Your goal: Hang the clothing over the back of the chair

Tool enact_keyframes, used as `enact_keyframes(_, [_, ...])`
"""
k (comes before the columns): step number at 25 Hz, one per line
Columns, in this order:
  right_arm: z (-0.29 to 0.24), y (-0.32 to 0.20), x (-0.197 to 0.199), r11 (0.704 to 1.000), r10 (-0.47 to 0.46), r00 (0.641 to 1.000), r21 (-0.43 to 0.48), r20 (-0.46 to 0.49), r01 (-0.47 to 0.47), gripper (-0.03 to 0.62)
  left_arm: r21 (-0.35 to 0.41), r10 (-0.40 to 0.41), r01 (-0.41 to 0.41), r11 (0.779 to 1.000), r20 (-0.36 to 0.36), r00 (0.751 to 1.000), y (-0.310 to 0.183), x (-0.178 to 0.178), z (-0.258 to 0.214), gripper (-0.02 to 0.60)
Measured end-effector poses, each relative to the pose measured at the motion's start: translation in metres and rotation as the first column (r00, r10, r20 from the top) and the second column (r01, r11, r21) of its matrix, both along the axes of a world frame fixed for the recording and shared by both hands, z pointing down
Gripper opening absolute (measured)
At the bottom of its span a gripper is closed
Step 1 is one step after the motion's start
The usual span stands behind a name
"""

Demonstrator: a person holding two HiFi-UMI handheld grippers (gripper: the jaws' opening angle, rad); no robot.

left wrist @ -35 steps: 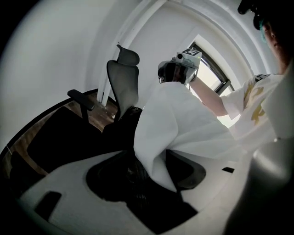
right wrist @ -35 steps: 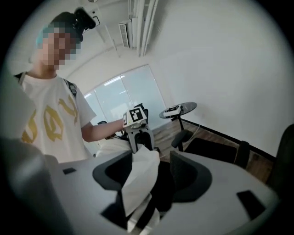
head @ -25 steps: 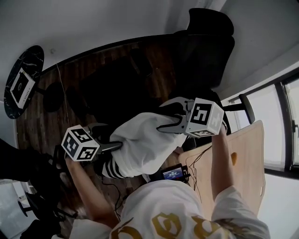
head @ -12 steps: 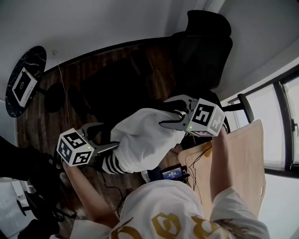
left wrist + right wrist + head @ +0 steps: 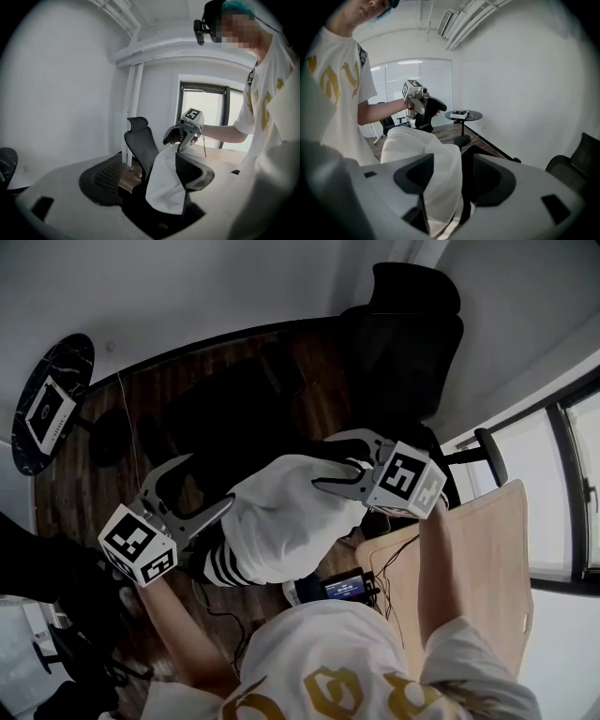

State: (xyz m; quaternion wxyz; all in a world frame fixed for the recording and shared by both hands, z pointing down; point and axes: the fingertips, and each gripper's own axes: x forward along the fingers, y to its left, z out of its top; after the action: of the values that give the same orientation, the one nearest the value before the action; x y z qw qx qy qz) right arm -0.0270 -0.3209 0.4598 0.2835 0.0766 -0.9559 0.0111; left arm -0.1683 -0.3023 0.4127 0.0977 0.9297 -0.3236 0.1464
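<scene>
The white clothing (image 5: 281,521) with a black-striped cuff (image 5: 220,568) bulges between my two grippers in the head view. My right gripper (image 5: 321,470) is shut on its upper right edge, and the right gripper view shows the fabric (image 5: 440,173) pinched between the jaws. My left gripper (image 5: 206,482) stands open at the clothing's left side with nothing gripped. In the left gripper view the clothing (image 5: 164,185) hangs from the right gripper (image 5: 180,137), in front of the black chair (image 5: 140,140). That chair (image 5: 412,334) is at the top of the head view.
A round black side table (image 5: 47,399) with a white item stands far left; it also shows in the right gripper view as a table (image 5: 463,114). A light wooden desk (image 5: 478,559) and windows lie at the right. A small lit device (image 5: 347,589) and cables hang by the person's waist.
My left gripper has opened wide, let go of the clothing's left side and drawn back down and to the left. The right gripper keeps its hold, almost in place.
</scene>
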Motion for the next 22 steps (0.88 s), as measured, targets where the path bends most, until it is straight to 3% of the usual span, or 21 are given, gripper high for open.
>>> enact_keyframes(4, [-0.012,-0.006,0.000,0.998,0.047,0.998,0.038,0.038,-0.049,0.264,0.024,-0.049,0.048,0.999,0.019,0.999,0.001,-0.004,0.004,0.342])
enact_keyframes(7, [-0.032,-0.010,0.000,0.991,0.099,0.986,0.075,0.131,-0.109,0.259,0.038,-0.094,0.095,0.995,-0.019,0.995,0.003,-0.004,0.002,0.341])
enact_keyframes(9, [-0.051,-0.010,0.000,0.983,0.153,0.960,0.061,0.235,-0.171,0.257,0.050,-0.129,0.132,0.990,-0.046,0.991,0.007,-0.003,-0.001,0.334])
enact_keyframes(11, [-0.070,-0.004,0.000,0.971,0.208,0.919,0.039,0.335,-0.234,0.234,0.074,-0.145,0.148,0.986,-0.050,0.988,0.017,0.001,-0.005,0.262])
enact_keyframes(14, [-0.093,0.013,0.000,0.954,0.248,0.868,0.047,0.431,-0.296,0.193,0.116,-0.168,0.172,0.978,-0.045,0.985,0.033,0.006,-0.014,0.208])
enact_keyframes(16, [-0.107,0.029,0.001,0.949,0.253,0.835,0.042,0.489,-0.312,0.148,0.137,-0.236,0.243,0.960,-0.069,0.969,0.040,0.002,-0.023,0.194])
enact_keyframes(19, [-0.120,0.051,0.002,0.931,0.295,0.775,0.013,0.559,-0.365,0.089,0.154,-0.360,0.379,0.913,-0.138,0.923,0.051,-0.006,-0.035,0.097])
enact_keyframes(22, [-0.121,0.078,0.006,0.900,0.344,0.742,0.022,0.575,-0.435,0.020,0.171,-0.415,0.441,0.881,-0.169,0.894,0.076,-0.005,-0.044,0.039])
